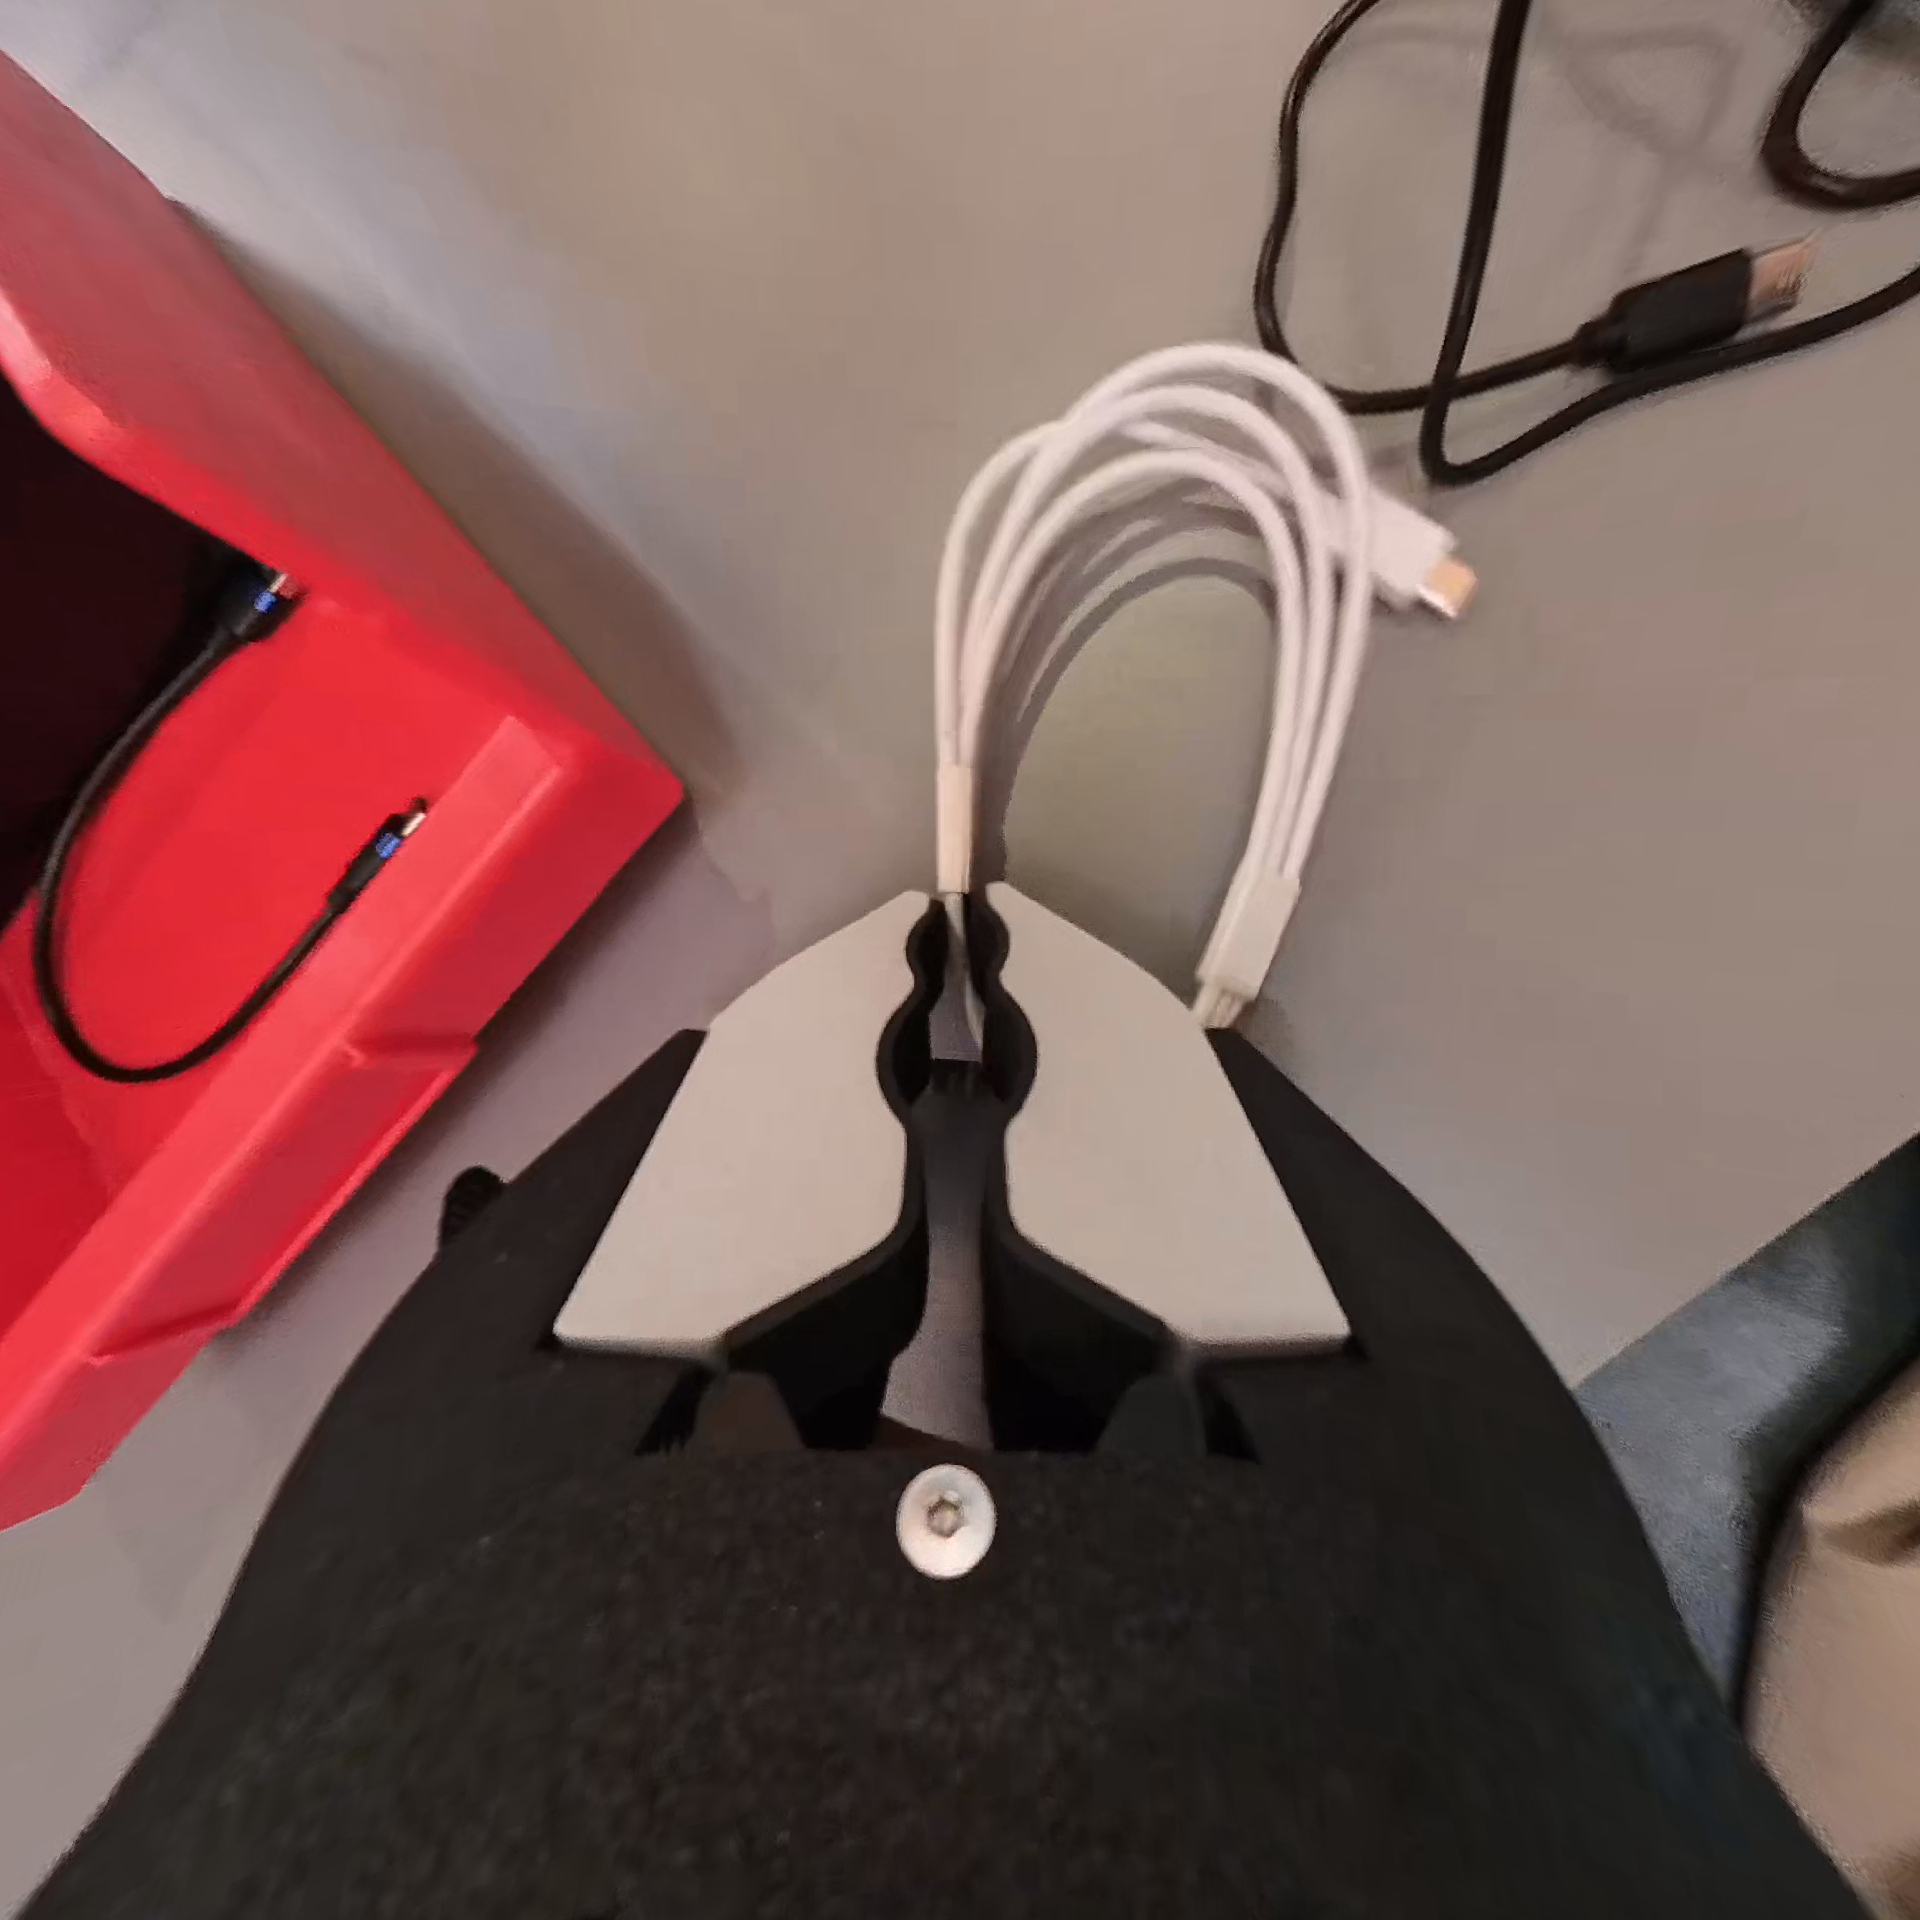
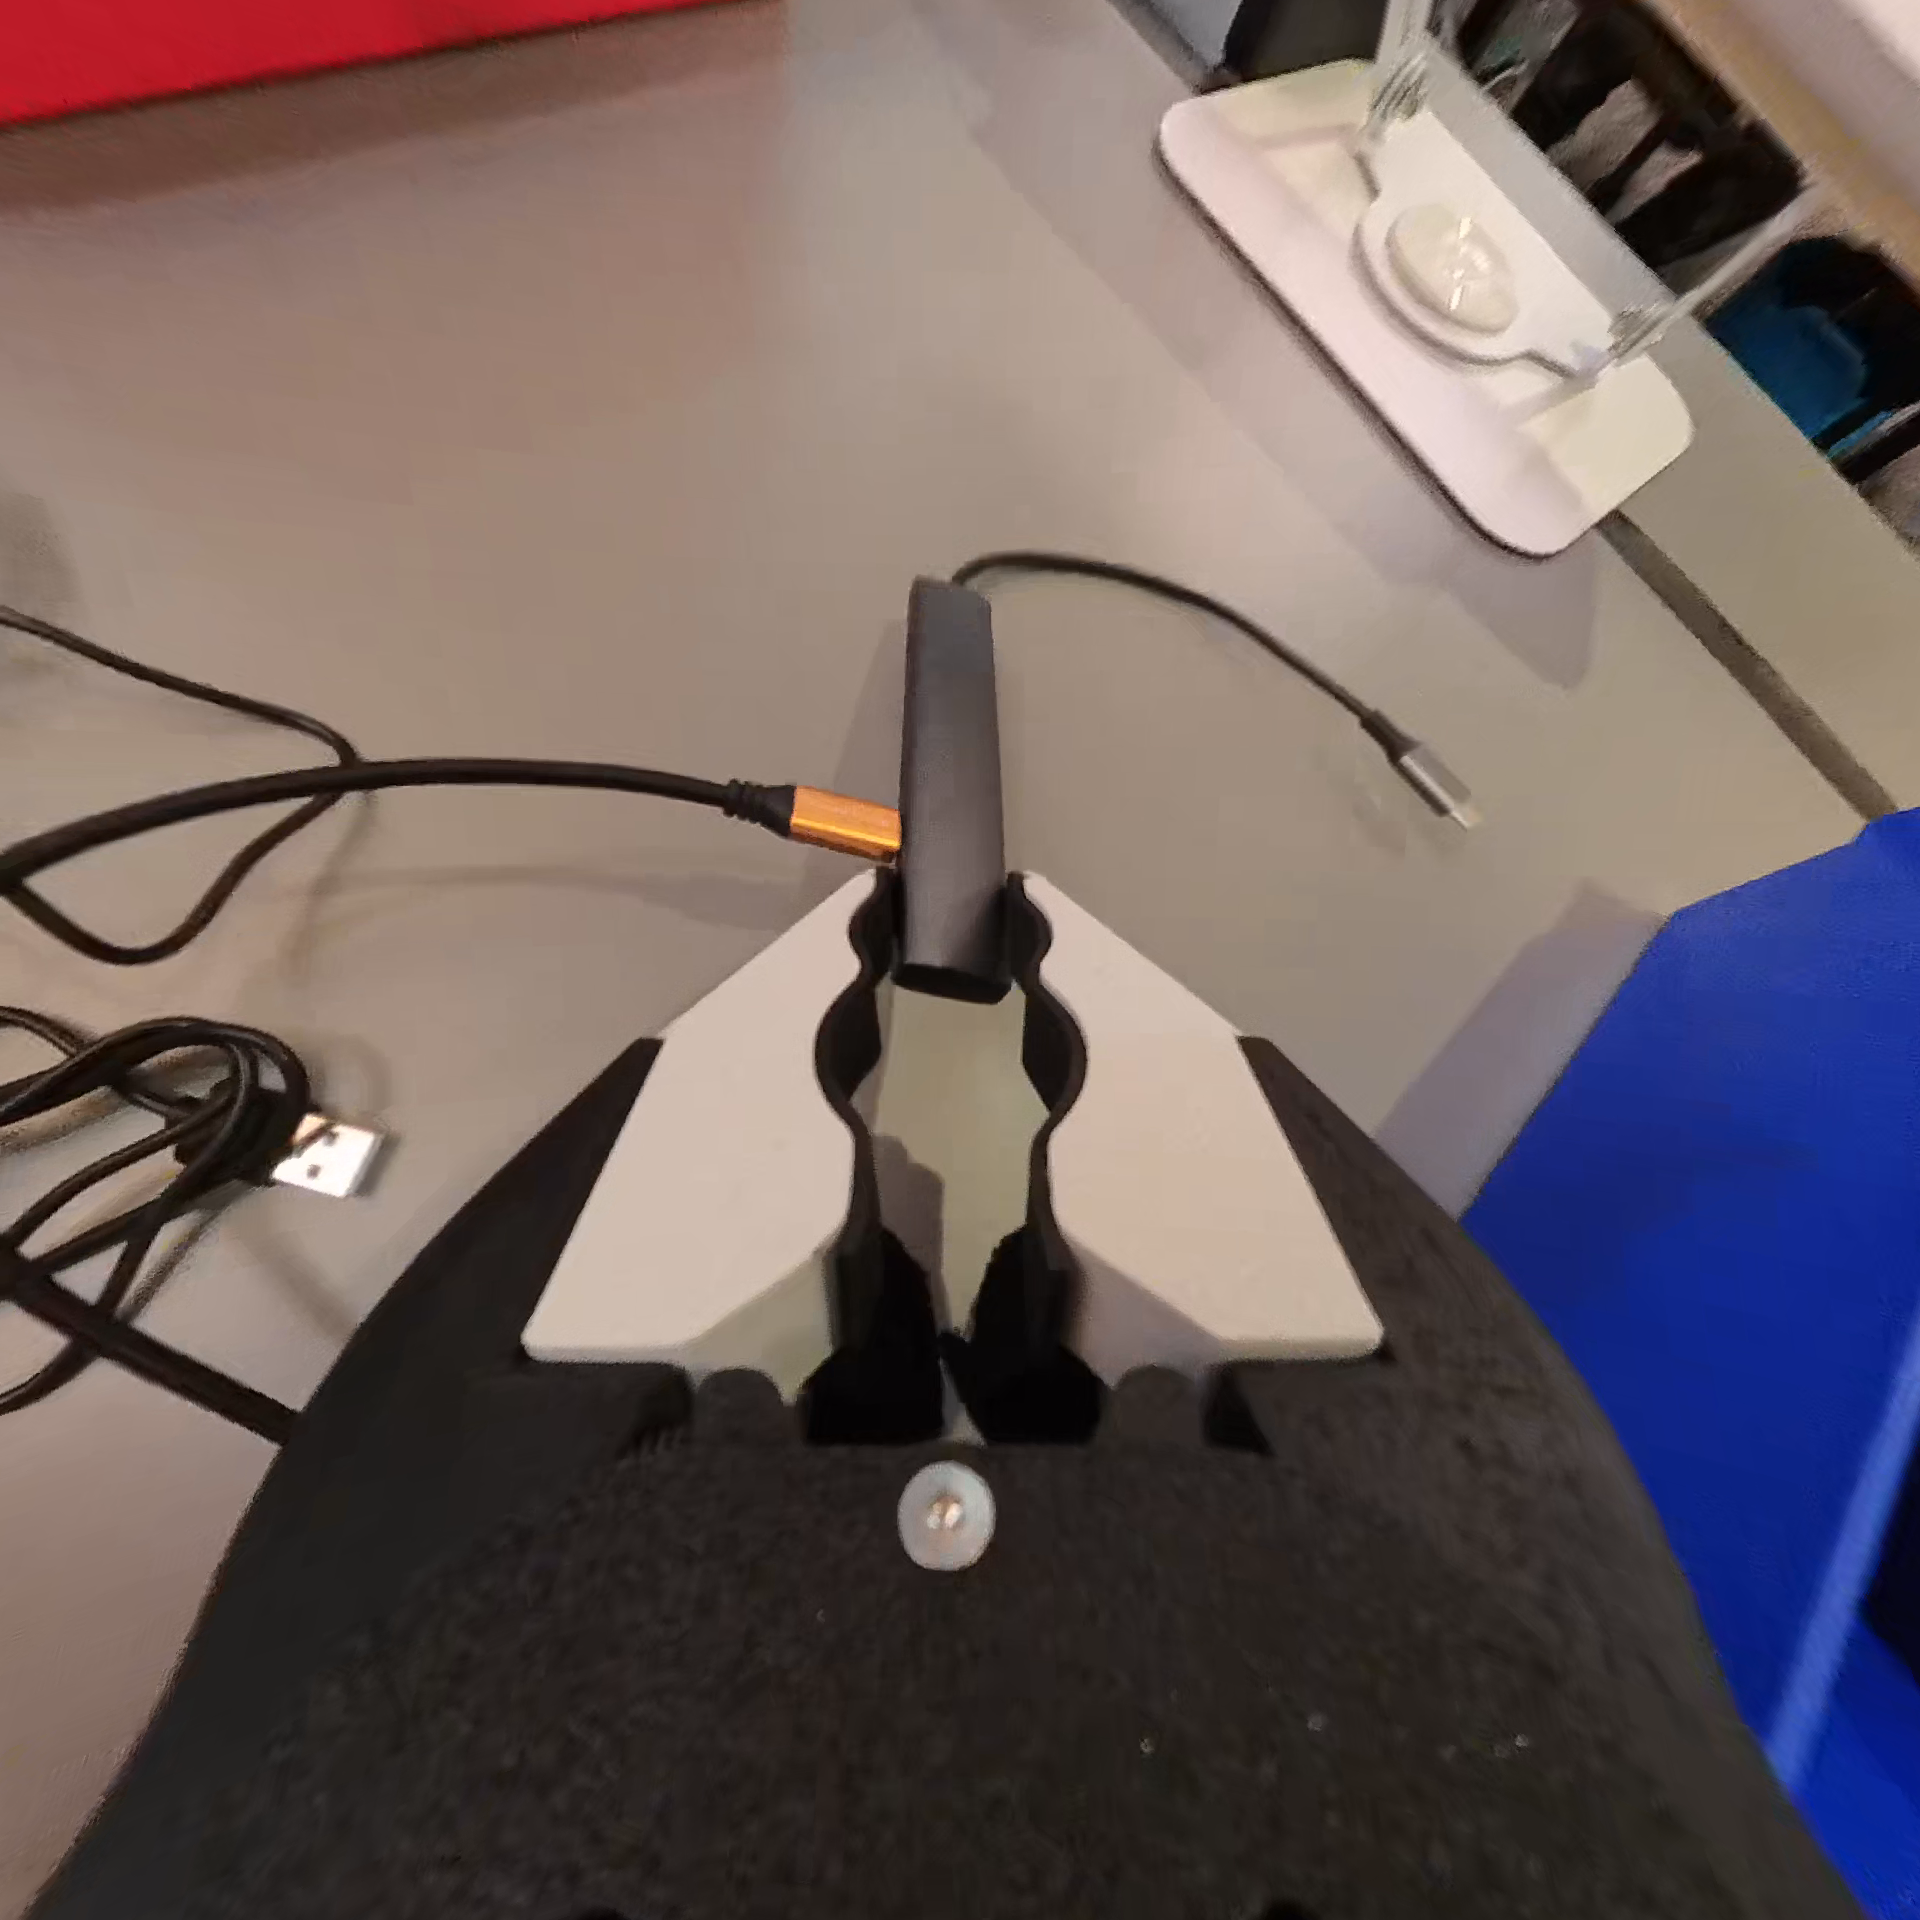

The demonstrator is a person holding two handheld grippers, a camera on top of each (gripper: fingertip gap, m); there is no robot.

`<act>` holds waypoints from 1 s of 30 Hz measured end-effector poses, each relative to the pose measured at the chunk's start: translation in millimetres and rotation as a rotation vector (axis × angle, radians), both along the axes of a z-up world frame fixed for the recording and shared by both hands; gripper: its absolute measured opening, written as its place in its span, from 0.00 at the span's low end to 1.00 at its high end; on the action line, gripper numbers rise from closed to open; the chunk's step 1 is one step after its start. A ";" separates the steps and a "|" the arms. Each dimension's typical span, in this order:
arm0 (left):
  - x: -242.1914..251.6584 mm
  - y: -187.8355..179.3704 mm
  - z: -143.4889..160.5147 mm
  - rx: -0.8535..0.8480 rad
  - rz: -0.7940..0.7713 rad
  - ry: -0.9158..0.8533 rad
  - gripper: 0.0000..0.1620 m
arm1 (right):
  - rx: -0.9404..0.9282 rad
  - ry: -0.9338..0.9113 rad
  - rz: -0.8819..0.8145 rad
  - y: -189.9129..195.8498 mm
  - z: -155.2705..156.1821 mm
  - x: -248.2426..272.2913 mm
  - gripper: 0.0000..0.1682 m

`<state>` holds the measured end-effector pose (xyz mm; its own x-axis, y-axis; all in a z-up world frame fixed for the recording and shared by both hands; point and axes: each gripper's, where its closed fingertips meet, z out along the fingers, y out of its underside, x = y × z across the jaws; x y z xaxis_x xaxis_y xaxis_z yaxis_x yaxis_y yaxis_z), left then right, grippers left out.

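In the left wrist view my left gripper (image 1: 961, 914) is shut on a white cable bundle (image 1: 1153, 582), pinching one leg of it just below a white band (image 1: 956, 826); the loops arc away over the grey table and a white plug (image 1: 1423, 571) sticks out on the right. In the right wrist view my right gripper (image 2: 951, 914) is shut on the near end of a dark grey slim hub (image 2: 948, 769), held above the table. A black cable with an orange plug (image 2: 842, 821) sits in the hub's left side. The hub's own thin black lead (image 2: 1195, 613) ends in a silver plug (image 2: 1439, 784).
A red bin (image 1: 312, 727) at the left holds a short black cable (image 1: 114, 831). Black cables (image 1: 1558, 332) lie at the far right of the left wrist view. In the right wrist view there are a blue bin (image 2: 1766, 1195), a white stand base (image 2: 1423, 312) and coiled black cables (image 2: 187, 1122).
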<state>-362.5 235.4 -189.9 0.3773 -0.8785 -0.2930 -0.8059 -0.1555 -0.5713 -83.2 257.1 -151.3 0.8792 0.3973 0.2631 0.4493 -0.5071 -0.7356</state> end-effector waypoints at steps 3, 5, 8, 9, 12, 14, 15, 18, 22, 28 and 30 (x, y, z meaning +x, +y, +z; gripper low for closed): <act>0.8 8.7 17.2 0.104 0.017 -0.046 0.02 | -0.056 -0.001 -0.008 0.0 -18.0 3.6 0.12; 3.0 14.5 41.2 0.202 0.028 -0.123 0.02 | -0.104 0.016 -0.028 -1.4 -29.4 7.8 0.12; 6.6 16.1 80.7 0.322 0.035 -0.278 0.02 | -0.140 0.056 -0.058 -2.2 -38.0 10.4 0.12; 11.7 10.4 93.6 0.336 0.002 -0.360 0.02 | -0.144 0.075 -0.066 -2.2 -38.0 10.5 0.12; 28.1 -11.7 119.9 0.169 -0.042 -0.633 0.02 | -0.093 0.151 -0.096 -0.9 -16.7 11.2 0.21; 39.8 -30.2 137.5 0.001 -0.094 -0.839 0.02 | 0.020 0.286 -0.048 -2.2 27.9 -7.4 0.26; 45.7 -41.7 146.4 -0.076 -0.146 -0.930 0.02 | 0.088 0.396 0.024 -6.5 57.7 -28.8 0.25; 57.5 -68.3 171.6 -0.264 -0.261 -1.173 0.02 | 0.092 0.681 0.385 -45.5 114.0 -121.1 0.22; 63.2 -74.3 186.4 -0.409 -0.285 -1.354 0.02 | -0.025 0.901 0.691 -94.6 114.5 -212.2 0.16; 64.6 -72.5 181.3 -0.436 -0.266 -1.375 0.02 | -0.055 1.103 0.743 -104.4 119.2 -235.1 0.13; 65.2 -72.9 180.0 -0.438 -0.273 -1.364 0.02 | -0.034 1.101 0.739 -104.1 121.5 -234.6 0.10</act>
<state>-297.3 162.5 -9.8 -0.0525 -0.8901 0.4527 0.2797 -0.4483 -0.8490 -317.8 153.0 -29.8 0.2007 0.8637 -0.4623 -0.1935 -0.4277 -0.8830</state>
